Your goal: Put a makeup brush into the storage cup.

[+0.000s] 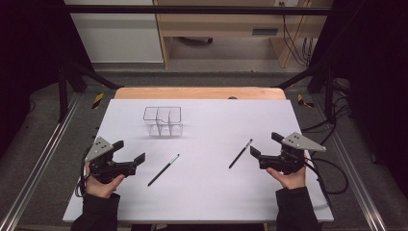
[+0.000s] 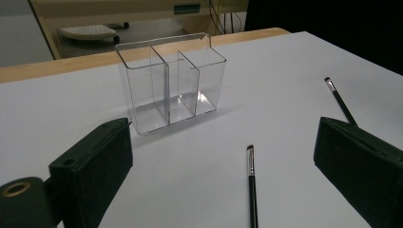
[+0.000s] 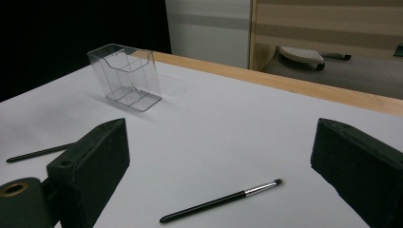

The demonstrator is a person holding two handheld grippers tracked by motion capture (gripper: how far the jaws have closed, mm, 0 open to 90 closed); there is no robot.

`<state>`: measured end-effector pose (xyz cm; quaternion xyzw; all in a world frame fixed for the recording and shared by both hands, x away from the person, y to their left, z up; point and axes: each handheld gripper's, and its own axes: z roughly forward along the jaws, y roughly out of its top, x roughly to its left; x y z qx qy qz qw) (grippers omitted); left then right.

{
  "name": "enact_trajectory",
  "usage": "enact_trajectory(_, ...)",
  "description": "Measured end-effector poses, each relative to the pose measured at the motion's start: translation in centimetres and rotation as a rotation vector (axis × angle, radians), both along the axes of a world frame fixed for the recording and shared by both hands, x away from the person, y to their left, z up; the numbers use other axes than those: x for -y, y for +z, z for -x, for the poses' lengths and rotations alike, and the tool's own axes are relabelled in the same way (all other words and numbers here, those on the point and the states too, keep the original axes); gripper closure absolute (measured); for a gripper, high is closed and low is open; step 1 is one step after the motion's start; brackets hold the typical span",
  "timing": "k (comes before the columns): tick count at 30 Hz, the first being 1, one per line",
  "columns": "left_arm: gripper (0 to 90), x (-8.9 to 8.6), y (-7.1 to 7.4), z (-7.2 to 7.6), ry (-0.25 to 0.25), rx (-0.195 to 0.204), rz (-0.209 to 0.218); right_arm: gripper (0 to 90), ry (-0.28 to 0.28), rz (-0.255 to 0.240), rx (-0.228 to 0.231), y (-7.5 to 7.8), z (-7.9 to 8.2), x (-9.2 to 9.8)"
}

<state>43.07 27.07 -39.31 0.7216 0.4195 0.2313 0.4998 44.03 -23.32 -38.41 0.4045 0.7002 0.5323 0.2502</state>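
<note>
High view showed two slim black makeup brushes lying flat on the white worktop (image 1: 207,192), well apart from each other. Each had a long thin black handle, a short silver ferrule and a small dark tuft at its tip. The left brush (image 1: 163,170) lay toward the near left part of the worktop, slanted with its tuft pointing to the far right; the right brush (image 1: 240,153) lay toward the right edge at a like slant, tuft toward the far edge. From the left gripper view, the left brush (image 2: 251,185) ran nearly straight away from the camera, and the right brush (image 2: 340,100) showed beyond the right-side jaw. From the right gripper view, the right brush (image 3: 223,200) lay between the jaws on the worktop, touched by neither, and the left brush (image 3: 38,153) peeped out past the left-side jaw.

One clear plastic organiser (image 1: 163,121) stood upright toward the far left part of the worktop, apart from both brushes. It was see-through, box-shaped, open at the top, and split by clear walls into three compartments, with nothing in them.

Two hand-held grippers were counted. The left hand-held gripper (image 1: 129,153) sat near the left edge, just beside the left brush, jaws spread wide and holding nothing. The right hand-held gripper (image 1: 265,145) sat near the right edge, just beside the right brush, jaws likewise spread and free.
</note>
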Motion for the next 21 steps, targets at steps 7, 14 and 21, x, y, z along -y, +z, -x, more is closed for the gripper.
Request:
enact_trajectory(7, 5.0, 0.3, 0.0, 0.0, -0.01, -0.01, -0.009, 6.0, -0.009, 0.004, -0.008, -0.2, 0.1, 0.4)
enact_trajectory(14, 5.3, 0.7, 0.1, 0.0, -0.015, -0.013, -0.026, 6.1, -0.005, 0.017, -0.02, -0.4, 0.2, 0.2)
enact_trajectory(21, 5.9, 1.4, 0.0, -0.2, -0.023, -0.026, -0.054, 6.5, -0.002, 0.02, -0.014, 0.0, 0.5, 0.0)
